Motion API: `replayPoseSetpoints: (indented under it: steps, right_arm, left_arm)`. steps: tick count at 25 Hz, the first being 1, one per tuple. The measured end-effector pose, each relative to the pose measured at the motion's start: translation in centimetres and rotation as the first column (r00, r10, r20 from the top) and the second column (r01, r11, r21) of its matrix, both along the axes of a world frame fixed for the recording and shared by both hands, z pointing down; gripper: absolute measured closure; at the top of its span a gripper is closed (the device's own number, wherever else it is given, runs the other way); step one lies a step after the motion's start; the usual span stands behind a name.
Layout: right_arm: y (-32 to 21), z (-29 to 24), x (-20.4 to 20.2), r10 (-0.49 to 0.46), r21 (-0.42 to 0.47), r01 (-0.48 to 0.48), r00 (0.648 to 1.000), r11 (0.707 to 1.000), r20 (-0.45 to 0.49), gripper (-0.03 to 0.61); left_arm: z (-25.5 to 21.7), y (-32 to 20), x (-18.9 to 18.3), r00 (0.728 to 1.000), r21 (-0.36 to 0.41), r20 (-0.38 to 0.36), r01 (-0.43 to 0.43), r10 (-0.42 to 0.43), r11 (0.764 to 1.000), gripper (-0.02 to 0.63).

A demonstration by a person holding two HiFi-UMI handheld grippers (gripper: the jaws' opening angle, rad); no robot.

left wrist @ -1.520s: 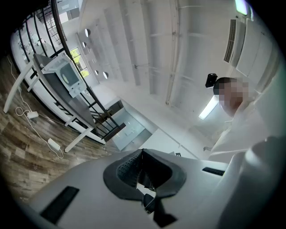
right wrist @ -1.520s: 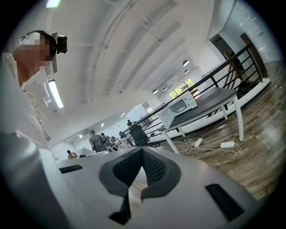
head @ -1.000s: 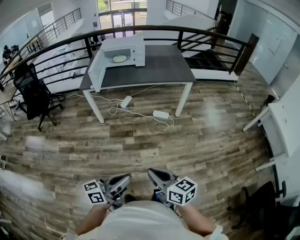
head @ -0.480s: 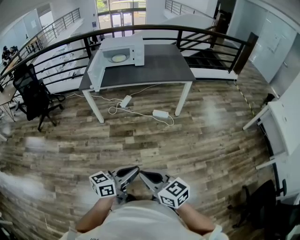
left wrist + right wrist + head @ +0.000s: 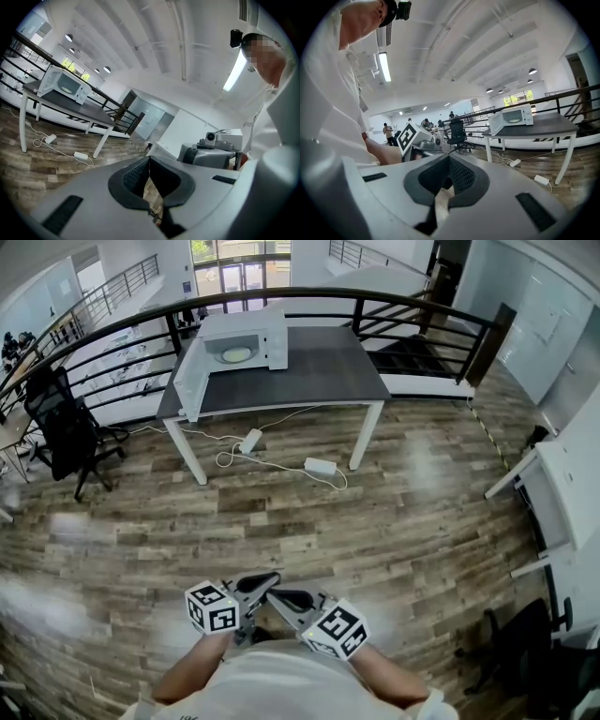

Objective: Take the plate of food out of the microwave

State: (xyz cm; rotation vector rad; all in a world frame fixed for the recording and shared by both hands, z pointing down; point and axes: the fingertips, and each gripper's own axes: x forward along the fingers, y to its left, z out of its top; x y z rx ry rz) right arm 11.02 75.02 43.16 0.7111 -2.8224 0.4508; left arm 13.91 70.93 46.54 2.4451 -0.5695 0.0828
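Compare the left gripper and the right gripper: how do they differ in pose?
In the head view the left gripper angles in from the left with its tip ahead of the right gripper, which angles in from the right. The left gripper's marker cube sits higher in the picture than the right gripper's. Shared: both are shut, empty, near the person's body, far from the microwave.
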Motion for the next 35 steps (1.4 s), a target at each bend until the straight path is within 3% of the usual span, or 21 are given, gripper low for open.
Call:
replayPoseSetpoints:
  steps: [5,8,18,23,28,35]
  right_arm:
    - [0.0,1.0,-0.6,-0.027,-0.044,0.025,0.998,0.999,-0.051,0.589]
    - [0.2,1.5,-0.9,-0.064,-0.123,0.058,0.997,0.991,-0.05,0.589]
    - [0.6,1.7,-1.8,-0.08,-0.175,0.064,0.993,0.982,-0.084,0.588]
    - [1.2,2.2,-2.1,-0.082,-0.149,0.061,0.987,0.987,-0.139,0.588]
    - [0.7,1.8,-2.0,-0.049,-0.136,0.04,0.997,0.99,-0.064,0.589]
    - [-0.9,1.5,-0.6,0.032,-0.116,-0.036,0.999,0.993,-0.031,0.588]
  left_arm:
    - [0.8,0.2,-0.2,0.999,0.01,0.03,-0.021,0.021,1.0,0.607]
    - [1.5,0.5,-0.4,0.998,0.011,0.055,-0.035,0.035,0.999,0.607]
    - [1.6,1.0,-1.1,0.999,0.006,0.027,-0.028,0.028,1.0,0.611]
    - [2.1,1.6,-1.3,0.999,-0.013,0.039,-0.028,0.028,1.0,0.611]
    - [2.0,1.0,-1.4,1.0,-0.014,0.014,-0.021,0.021,1.0,0.611]
    - [0.6,-0.6,-3.7,0.997,-0.01,-0.049,0.062,-0.063,0.998,0.611]
